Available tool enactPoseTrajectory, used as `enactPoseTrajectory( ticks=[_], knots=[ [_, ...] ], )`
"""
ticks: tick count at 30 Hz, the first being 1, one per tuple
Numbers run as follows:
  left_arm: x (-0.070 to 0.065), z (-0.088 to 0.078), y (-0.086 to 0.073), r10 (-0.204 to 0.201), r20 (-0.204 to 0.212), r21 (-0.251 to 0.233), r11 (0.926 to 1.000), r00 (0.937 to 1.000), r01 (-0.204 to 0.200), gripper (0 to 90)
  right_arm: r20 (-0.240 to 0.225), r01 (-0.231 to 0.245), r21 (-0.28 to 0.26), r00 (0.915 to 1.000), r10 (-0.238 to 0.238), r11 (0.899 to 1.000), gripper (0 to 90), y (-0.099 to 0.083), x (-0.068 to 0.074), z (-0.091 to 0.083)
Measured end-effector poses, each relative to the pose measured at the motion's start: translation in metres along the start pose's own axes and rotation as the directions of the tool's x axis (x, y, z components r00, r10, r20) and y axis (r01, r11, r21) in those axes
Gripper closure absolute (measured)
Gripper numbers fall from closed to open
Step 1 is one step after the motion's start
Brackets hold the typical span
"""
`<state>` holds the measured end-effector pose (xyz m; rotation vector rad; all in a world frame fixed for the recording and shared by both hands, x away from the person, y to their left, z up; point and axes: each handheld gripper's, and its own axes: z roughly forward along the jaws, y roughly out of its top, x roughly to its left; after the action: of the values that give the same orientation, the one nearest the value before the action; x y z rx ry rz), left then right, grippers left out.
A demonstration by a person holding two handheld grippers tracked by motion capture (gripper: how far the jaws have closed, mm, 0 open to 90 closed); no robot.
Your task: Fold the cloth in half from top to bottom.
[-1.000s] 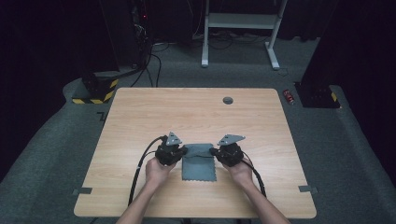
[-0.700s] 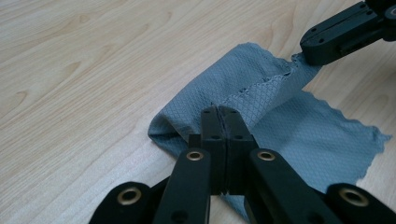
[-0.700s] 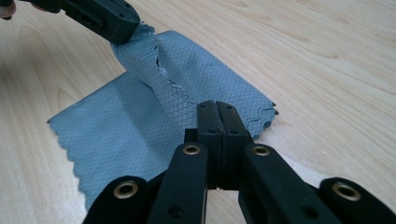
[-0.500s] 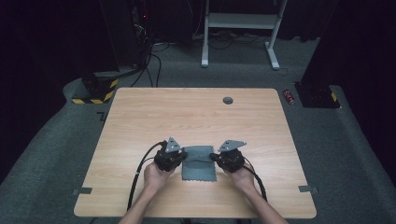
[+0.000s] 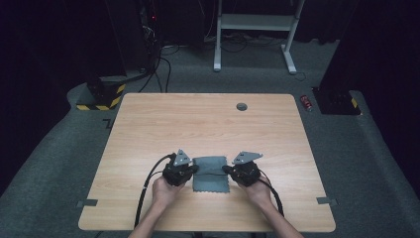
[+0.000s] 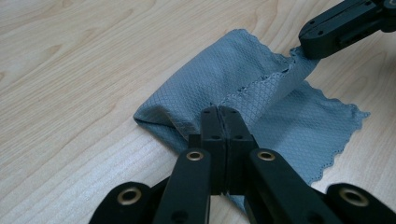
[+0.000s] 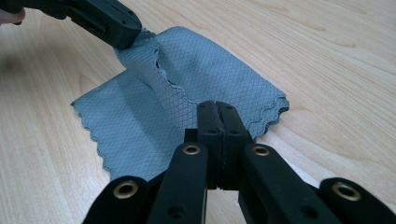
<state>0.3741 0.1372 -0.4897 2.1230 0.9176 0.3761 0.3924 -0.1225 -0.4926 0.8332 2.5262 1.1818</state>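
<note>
Near the tabletop's (image 5: pixel 148 124) front edge, both claws — left claw (image 6: pixel 219 114), right claw (image 7: pixel 217 108) — are clamped on the grey cloth's (image 5: pixel 210 174) raised hem; uneven pulling could slip it free.

cloth (image 6: pixel 243 79): grey woven fabric, showing a matt diamond-textured weave
table (image 5: pixel 208 124): pale wood grain, looking smooth
left gripper (image 6: pixel 219 116): black matt plastic, showing brass-coloured rivets

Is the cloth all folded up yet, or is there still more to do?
Not finished. The grey cloth already has its far part doubled over on the table. Now the left gripper and the right gripper are each shut on an end of the cloth's raised edge. Left to do: lay that edge down flat and let go.
</note>
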Motion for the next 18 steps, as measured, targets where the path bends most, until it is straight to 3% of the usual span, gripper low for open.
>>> enactPoseTrajectory(
  ticks=[18],
  knots=[
    [-0.003, -0.005, -0.012, -0.012, 0.008, -0.006, 0.9999, 0.9999, 0.013, 89.3, -0.035, 0.001, -0.007, 0.9994, -0.002, 1.0, 89.7, -0.005, 0.009, -0.004]
  ],
)
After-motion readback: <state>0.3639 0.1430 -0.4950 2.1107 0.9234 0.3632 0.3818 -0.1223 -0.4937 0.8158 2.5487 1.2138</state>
